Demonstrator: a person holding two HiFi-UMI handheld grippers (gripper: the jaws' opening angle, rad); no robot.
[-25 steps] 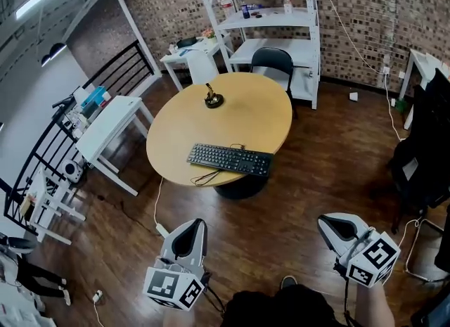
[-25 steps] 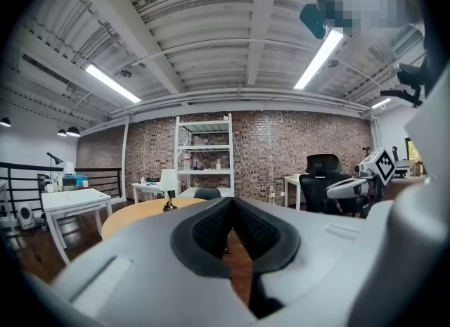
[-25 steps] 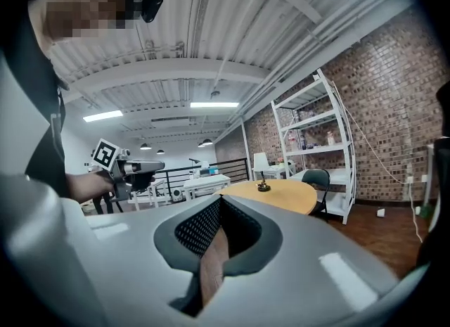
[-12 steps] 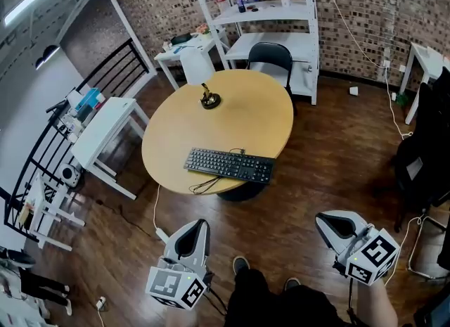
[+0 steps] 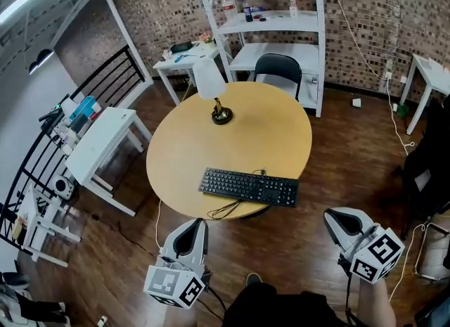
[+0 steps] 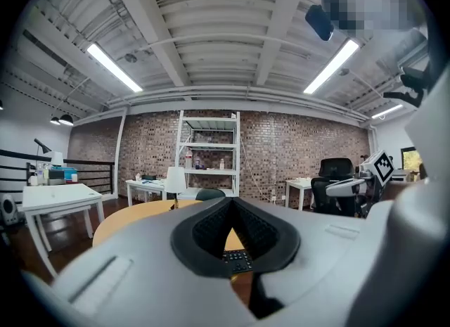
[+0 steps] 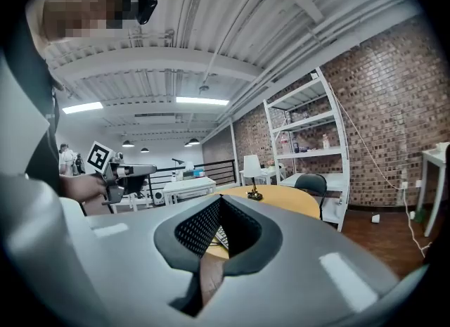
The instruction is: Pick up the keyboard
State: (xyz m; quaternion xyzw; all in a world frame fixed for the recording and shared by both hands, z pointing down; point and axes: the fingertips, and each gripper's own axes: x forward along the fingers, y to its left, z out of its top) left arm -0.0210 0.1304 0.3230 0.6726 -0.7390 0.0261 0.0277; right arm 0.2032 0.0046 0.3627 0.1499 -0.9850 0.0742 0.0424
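Black keyboard (image 5: 248,187) is lying untouched on table (image 5: 183,146), left gripper (image 5: 193,233) and right gripper (image 5: 339,221) hovering closed, empty, short of it.

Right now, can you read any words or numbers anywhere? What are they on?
No text can be read.
Keyboard keys: too small.
Bottles on the shelf: labels too small.
Cubes on the left gripper and right gripper: square patterns, no letters.

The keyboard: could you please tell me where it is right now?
In the head view, the keyboard lies along the near edge of the round table, with the lamp farther back.
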